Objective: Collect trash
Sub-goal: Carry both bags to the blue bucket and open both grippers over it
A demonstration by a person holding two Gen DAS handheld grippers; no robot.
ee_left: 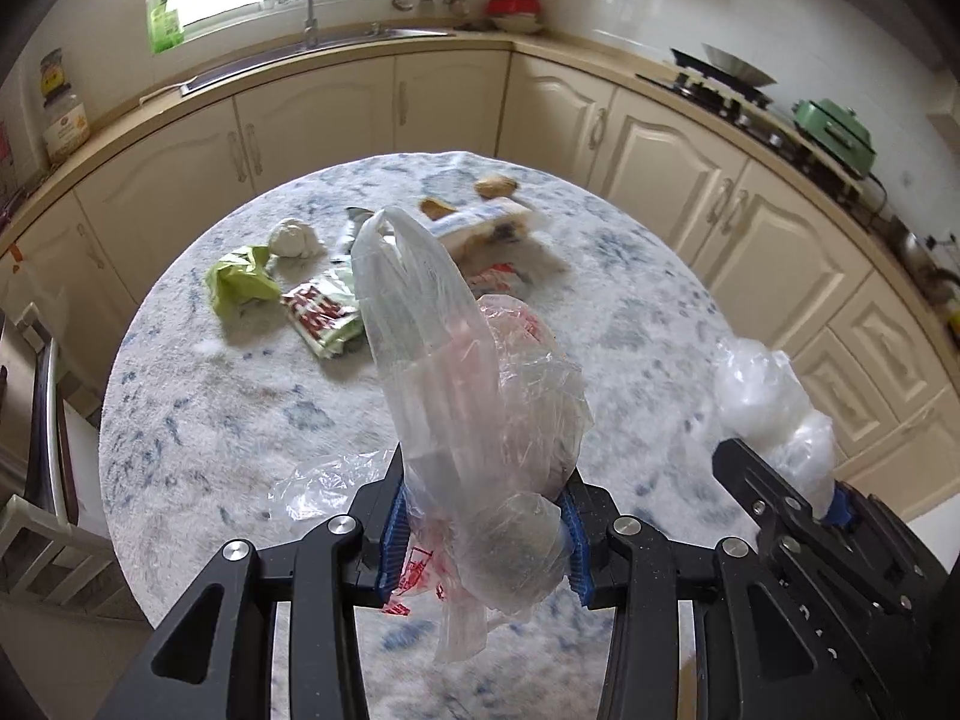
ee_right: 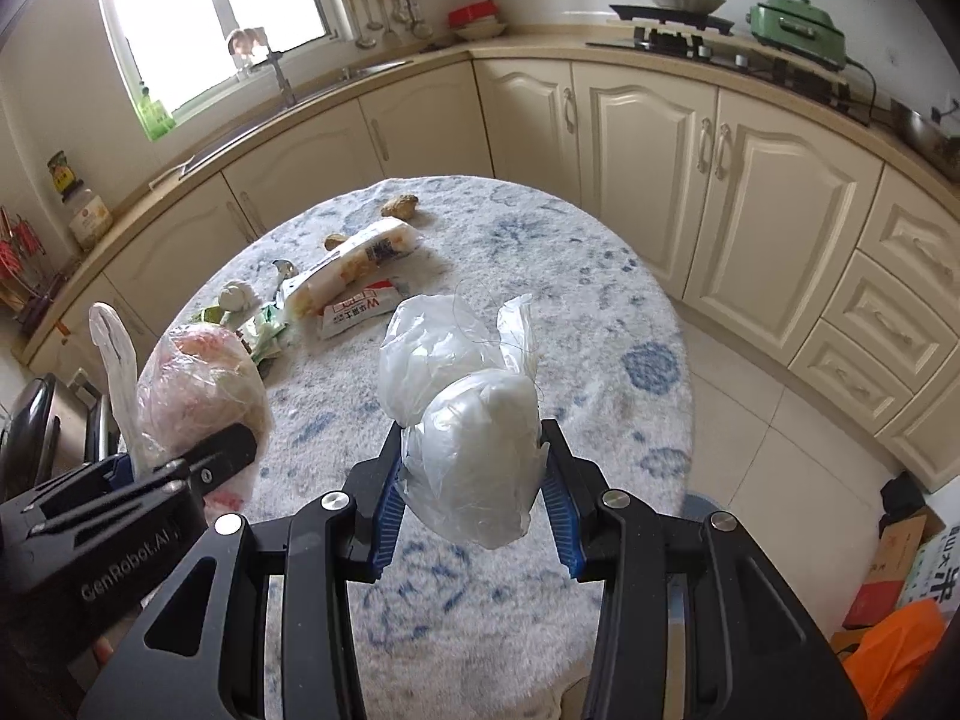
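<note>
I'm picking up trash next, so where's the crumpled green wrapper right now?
In the left wrist view, the green wrapper lies on the left side of the round table, beside the white paper ball and the red and white packet.

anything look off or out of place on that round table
Yes: litter is strewn across the far side of the round table: a crumpled green wrapper, a red-and-white packet, a snack bag and a balled white tissue. Each gripper already holds a crumpled plastic bag; nothing looks spilled or broken.

black left gripper [ee_left: 483, 531], blue ribbed pads [ee_left: 393, 531]
</note>
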